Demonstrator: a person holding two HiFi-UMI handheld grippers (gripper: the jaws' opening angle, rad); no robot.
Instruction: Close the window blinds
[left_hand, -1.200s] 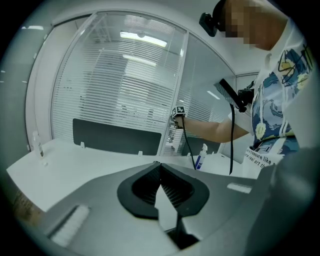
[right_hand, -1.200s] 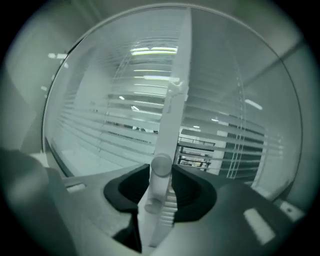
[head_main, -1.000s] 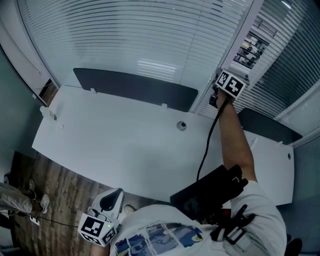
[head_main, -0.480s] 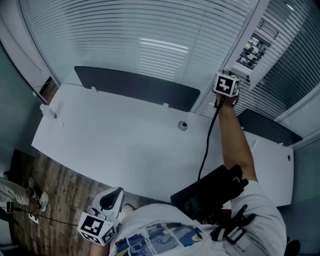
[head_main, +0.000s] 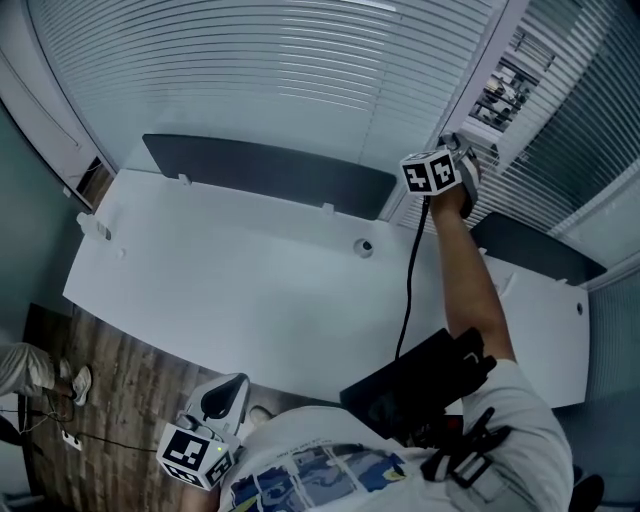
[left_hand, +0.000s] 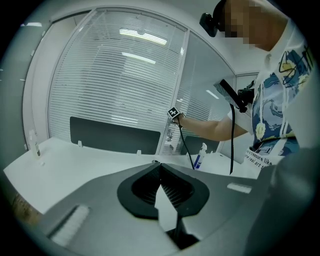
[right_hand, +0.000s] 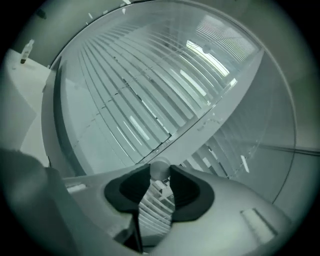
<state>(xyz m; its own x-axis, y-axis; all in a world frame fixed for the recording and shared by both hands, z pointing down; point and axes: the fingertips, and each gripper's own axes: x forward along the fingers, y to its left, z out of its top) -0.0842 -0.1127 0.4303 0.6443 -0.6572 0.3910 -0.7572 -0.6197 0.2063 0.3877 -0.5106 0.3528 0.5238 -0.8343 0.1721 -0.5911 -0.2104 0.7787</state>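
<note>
Floor: wood planks (head_main: 110, 400) at near left, beside the desk edge.
Left gripper: (left_hand: 158, 164) low at near left, off the desk; jaw tips together, nothing between them.
Surface: white desk (head_main: 250, 290), mostly bare; small round grommet (head_main: 365, 247) right of centre.
Far edge: dark panel (head_main: 270, 175) stands upright along the desk's far side.
Blinds: window blinds (head_main: 250, 70) fill the wall behind the panel, slats pale and close-set.
Post: white window post (head_main: 470, 90) splits these blinds from a second set on the right (head_main: 570, 130), where dark gaps show between slats.
Right gripper: (right_hand: 160, 172) held up at the post on an outstretched arm; jaws have just been closing a little and now sit narrow on a round knob (right_hand: 160, 166) caught between the tips.
Cable: black lead (head_main: 410, 290) hangs from that gripper down across the desk.
Far right: second white desk (head_main: 540, 330), spray bottle (left_hand: 201, 152) on it.
</note>
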